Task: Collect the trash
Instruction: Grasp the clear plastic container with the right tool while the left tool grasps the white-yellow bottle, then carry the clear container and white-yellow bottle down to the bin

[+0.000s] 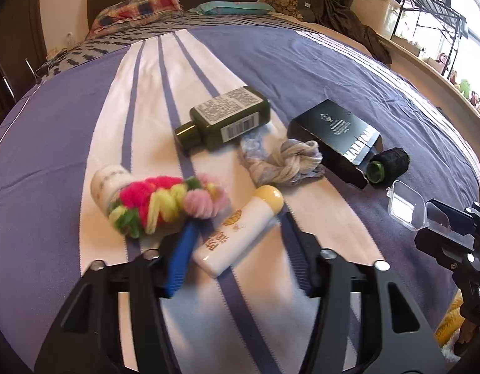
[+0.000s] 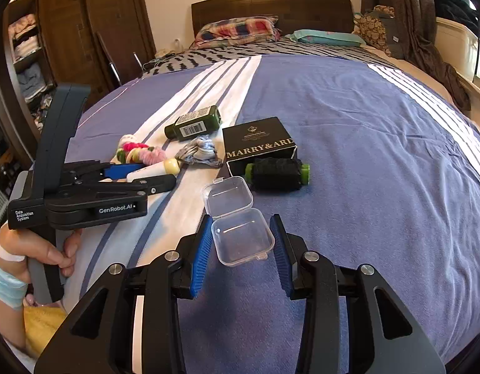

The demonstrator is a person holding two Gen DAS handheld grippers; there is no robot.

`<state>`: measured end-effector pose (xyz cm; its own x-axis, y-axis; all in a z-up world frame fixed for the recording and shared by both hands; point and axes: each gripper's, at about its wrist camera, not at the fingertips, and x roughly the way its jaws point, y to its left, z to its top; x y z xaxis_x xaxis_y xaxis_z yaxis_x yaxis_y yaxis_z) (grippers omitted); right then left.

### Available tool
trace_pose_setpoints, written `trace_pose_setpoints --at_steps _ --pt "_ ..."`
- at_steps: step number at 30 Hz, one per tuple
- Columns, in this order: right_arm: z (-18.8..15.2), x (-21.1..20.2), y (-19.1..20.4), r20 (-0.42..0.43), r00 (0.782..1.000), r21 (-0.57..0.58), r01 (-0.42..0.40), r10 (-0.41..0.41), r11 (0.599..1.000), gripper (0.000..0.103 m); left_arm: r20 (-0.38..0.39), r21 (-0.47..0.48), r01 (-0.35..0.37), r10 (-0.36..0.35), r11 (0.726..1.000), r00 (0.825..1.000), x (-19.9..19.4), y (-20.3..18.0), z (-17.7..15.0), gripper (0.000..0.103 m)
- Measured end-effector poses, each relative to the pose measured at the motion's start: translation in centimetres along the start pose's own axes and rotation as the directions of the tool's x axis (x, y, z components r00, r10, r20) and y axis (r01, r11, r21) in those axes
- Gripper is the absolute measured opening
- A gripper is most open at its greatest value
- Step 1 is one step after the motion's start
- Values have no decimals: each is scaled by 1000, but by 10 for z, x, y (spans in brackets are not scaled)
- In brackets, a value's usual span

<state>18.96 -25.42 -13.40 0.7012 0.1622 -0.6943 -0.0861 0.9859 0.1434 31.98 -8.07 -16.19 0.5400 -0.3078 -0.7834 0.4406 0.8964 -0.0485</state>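
Observation:
Several items lie on the blue and white bedspread [image 1: 302, 71]. A white tube with a yellow cap [image 1: 240, 232] lies between the open fingers of my left gripper [image 1: 240, 243]; no contact shows. Beside it are a colourful pom-pom scrunchie [image 1: 168, 208] on a white roll, a dark green bottle [image 1: 223, 121], a pale yarn knot [image 1: 286, 160], a black box [image 1: 336, 135] and a black roll [image 1: 388, 165]. An open clear plastic case [image 2: 237, 221] lies between the open fingers of my right gripper [image 2: 241, 246], its lower half between the blue pads.
The left gripper [image 2: 140, 177] shows in the right wrist view, held by a hand [image 2: 37, 249]. Pillows [image 2: 240, 29] and a dark headboard stand at the far end. A wardrobe [image 2: 68, 31] is on the left, a window ledge [image 1: 427, 71] on the right.

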Motion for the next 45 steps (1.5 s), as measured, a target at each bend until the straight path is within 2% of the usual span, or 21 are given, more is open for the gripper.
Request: trace_pose_setpoints --at_steps 2,7,12,15,19,27,33,38,45 --pt "-1 -2 0 1 1000 0 -4 4 1000 38 0 1 -4 4 1000 1000 -3 -3 -3 34" --pt "-8 -9 3 0 1000 -2 -8 8 1000 38 6 -18 -8 8 1000 1000 -16 -7 -20 18" --pt "-23 -19 5 -9 1000 15 -21 21 1000 38 22 -19 -64 64 998 998 -42 -19 -52 18" --pt "-35 -29 7 -8 1000 18 -28 28 999 38 34 -23 -74 75 997 997 -60 -25 -69 18" --pt "-48 -45 13 -4 999 15 -33 33 999 38 61 -51 -65 68 997 996 -91 -31 -92 18" --pt "-72 -98 33 56 997 -14 -48 48 999 38 138 -27 -80 83 996 987 -158 -52 -130 18" --pt "-95 -134 45 94 994 -21 -52 54 998 38 178 -23 -57 60 998 982 -196 -64 -159 18" --pt "-117 -146 50 82 994 -22 -65 66 998 38 168 -16 -30 32 999 985 -207 -76 -184 18" --pt "-146 -139 48 8 998 -21 -60 60 998 38 92 -27 -9 12 1000 996 -196 -83 -219 18"
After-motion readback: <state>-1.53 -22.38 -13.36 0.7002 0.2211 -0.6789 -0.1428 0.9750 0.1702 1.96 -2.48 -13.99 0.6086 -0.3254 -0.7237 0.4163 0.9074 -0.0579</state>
